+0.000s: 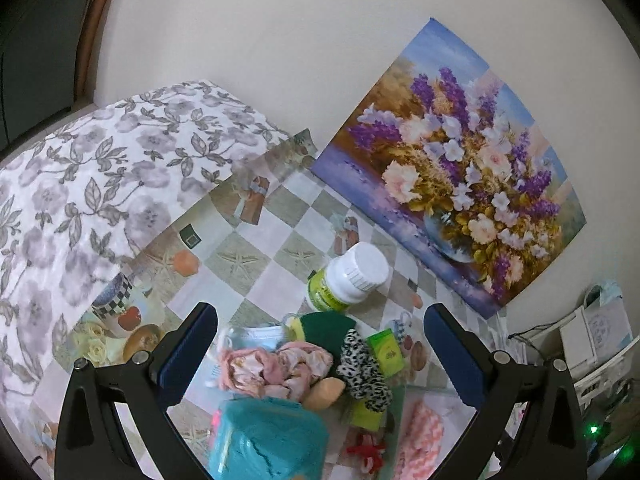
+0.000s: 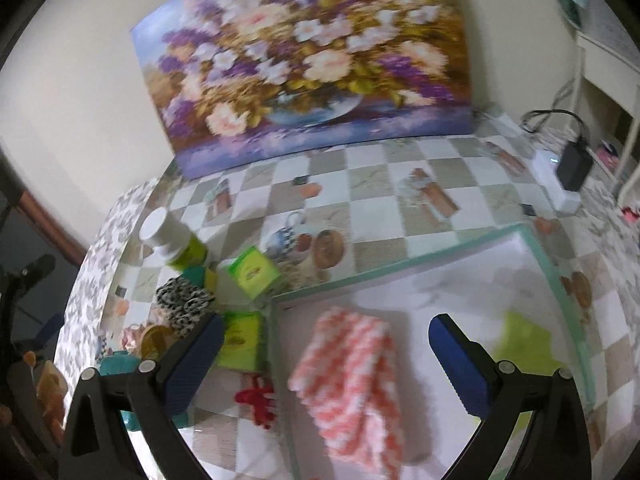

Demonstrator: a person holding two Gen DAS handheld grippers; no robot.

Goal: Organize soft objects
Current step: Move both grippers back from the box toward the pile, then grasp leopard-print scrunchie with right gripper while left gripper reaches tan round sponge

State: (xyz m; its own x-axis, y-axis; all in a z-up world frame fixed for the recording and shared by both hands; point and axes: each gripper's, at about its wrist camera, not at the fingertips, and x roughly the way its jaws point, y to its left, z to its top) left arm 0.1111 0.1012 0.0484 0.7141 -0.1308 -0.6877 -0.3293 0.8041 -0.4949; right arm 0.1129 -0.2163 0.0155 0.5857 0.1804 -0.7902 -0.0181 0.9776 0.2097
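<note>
1. The right hand-held gripper (image 2: 326, 354) hangs wide open and empty above the pink cloth (image 2: 352, 376), which lies inside the tray (image 2: 552, 264).
2. The left hand-held gripper (image 1: 320, 346), also open, faces the pile: scrunchie (image 1: 276, 368), leopard band (image 1: 362, 368), teal yarn (image 1: 268, 440).
3. Next, probably: close on the scrunchie and carry it to the tray.
</note>
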